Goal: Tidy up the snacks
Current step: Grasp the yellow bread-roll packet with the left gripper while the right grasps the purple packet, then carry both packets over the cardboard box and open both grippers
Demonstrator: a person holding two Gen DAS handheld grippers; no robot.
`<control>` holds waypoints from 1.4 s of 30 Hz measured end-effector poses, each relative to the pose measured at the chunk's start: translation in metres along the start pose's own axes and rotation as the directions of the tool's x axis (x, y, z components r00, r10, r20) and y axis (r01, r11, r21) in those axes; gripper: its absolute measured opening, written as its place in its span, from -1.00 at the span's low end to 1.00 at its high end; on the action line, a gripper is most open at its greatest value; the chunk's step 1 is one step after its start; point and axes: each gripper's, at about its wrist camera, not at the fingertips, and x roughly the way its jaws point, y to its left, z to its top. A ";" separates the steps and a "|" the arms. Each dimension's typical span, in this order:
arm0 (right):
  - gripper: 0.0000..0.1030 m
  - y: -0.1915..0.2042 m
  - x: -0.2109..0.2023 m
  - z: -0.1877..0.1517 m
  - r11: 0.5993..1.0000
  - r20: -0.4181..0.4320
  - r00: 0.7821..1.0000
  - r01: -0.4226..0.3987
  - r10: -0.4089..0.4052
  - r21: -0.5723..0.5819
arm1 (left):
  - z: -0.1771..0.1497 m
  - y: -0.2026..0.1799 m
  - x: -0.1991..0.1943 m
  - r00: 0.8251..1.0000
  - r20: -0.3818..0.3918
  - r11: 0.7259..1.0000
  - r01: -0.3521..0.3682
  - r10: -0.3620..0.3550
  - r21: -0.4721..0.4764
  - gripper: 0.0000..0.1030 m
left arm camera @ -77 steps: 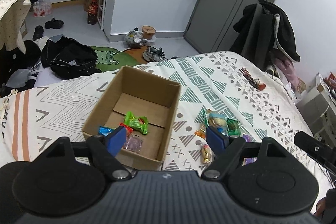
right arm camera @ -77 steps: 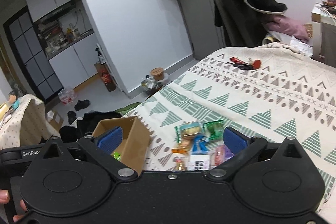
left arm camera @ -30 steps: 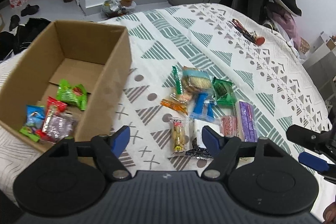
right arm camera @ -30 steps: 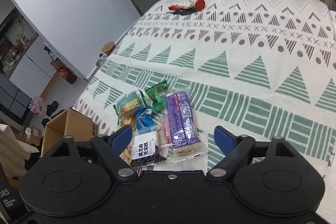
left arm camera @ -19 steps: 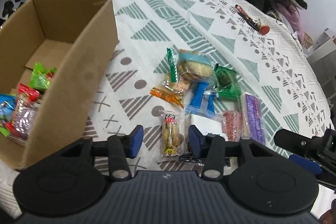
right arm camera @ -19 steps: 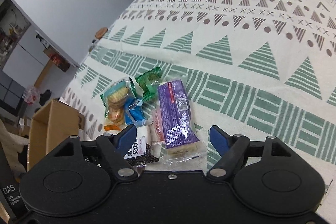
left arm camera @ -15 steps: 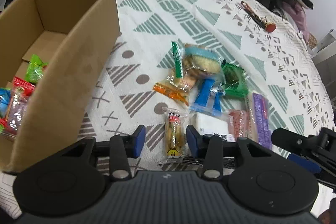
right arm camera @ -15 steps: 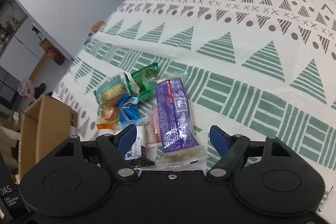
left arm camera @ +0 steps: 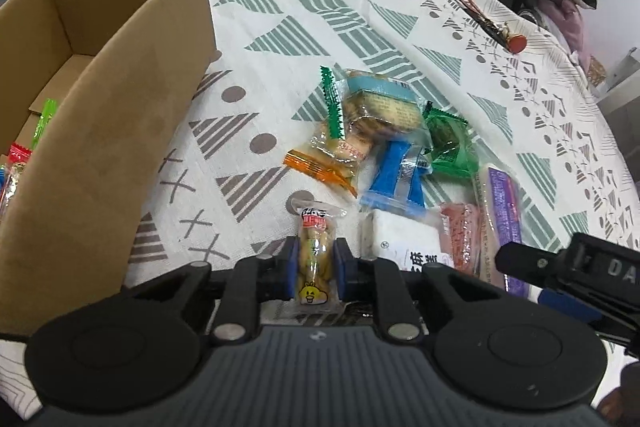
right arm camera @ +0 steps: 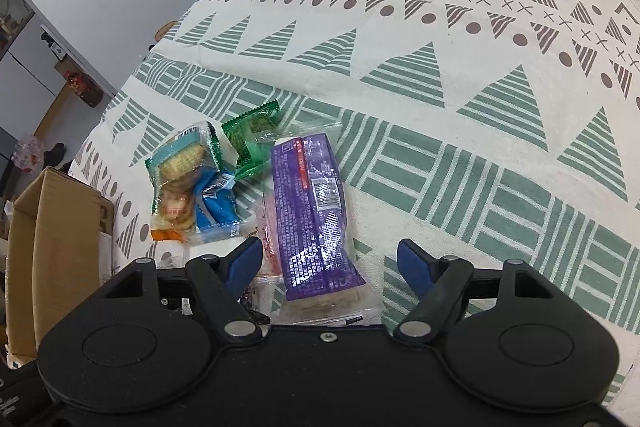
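The left claw (left arm camera: 316, 265) clenches a small clear-wrapped yellow biscuit packet (left arm camera: 316, 259); the right claw (right arm camera: 330, 261), released, straddles a long purple wrapper (right arm camera: 314, 211), apparently untouched.

Cloth, cardboard, plastic wrap

The bedspread (right arm camera: 460, 39) is matt woven cloth with a coarse weave. The box (left arm camera: 120, 99) is plain matt brown cardboard, slightly fuzzy on its side. The purple packet (right arm camera: 314, 203) and the small snack stick (left arm camera: 316, 259) are in glossy, crinkled clear plastic film that catches the light. The left gripper (left arm camera: 316, 267) has matt black plastic arms, blue pads and shiny metal rivets.
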 end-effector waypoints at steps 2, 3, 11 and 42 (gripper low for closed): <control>0.44 0.001 0.001 -0.001 1.000 -0.006 1.000 0.001 -0.001 -0.004 | -0.001 0.002 -0.002 1.000 -0.007 1.000 0.006 -0.006 -0.011 -0.66; 0.44 0.002 0.002 -0.001 1.000 -0.006 1.000 0.000 0.000 -0.008 | -0.001 0.003 -0.004 1.000 -0.008 1.000 0.007 -0.007 -0.015 -0.66; -0.20 0.011 0.022 0.006 0.998 -0.041 0.999 0.019 -0.022 -0.065 | 0.003 0.008 -0.026 1.000 0.026 1.000 0.011 -0.010 -0.009 -0.66; -0.39 0.031 -0.077 -0.016 0.979 0.190 0.961 -0.190 0.200 -0.066 | 0.010 0.024 -0.141 0.970 0.242 1.000 -0.014 0.012 0.006 -0.66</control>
